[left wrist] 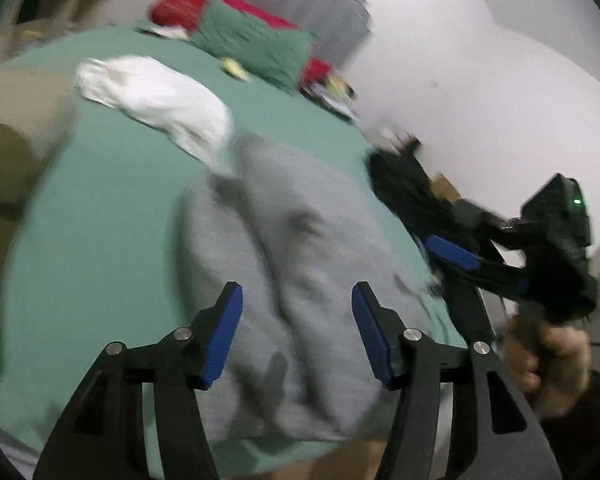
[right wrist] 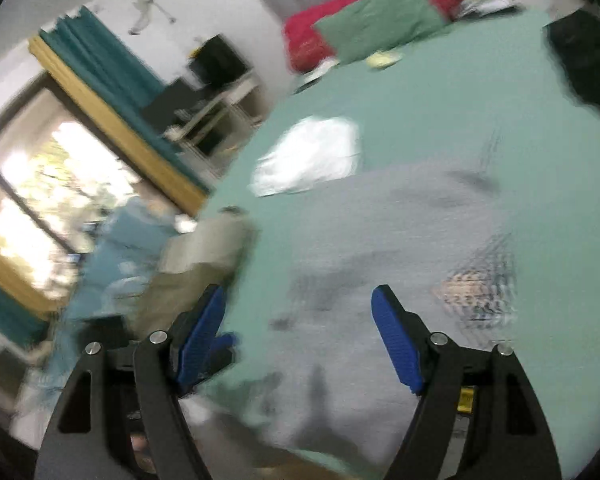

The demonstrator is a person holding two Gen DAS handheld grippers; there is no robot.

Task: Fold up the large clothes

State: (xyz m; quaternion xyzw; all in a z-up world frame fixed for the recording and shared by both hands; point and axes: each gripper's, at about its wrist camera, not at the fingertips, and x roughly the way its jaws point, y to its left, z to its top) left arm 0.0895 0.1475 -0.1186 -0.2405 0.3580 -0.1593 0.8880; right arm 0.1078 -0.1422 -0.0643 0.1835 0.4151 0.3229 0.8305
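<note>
My left gripper (left wrist: 298, 334) hangs with its blue pads spread wide and nothing between them, right over the near end of the grey garment (left wrist: 284, 280), which lies on the green bedsheet (left wrist: 100, 248) and runs away from me toward 12 o'clock, leaning a little to 11. That is its long axis; two long lobes lie side by side along it, so I judge these to be trousers or a lengthwise-folded top, though blur keeps me from saying which. My right gripper (right wrist: 300, 338) is spread as wide and empty too, with the same garment (right wrist: 380, 248) filling the view from 12 to 3 o'clock. From the left camera, it (left wrist: 452, 254) sits off at 3 o'clock, past the cloth's edge, so my left is nearer the hem. A white cloth (left wrist: 156, 98) lies beyond at 11 o'clock, apparently touching the grey's far end.
</note>
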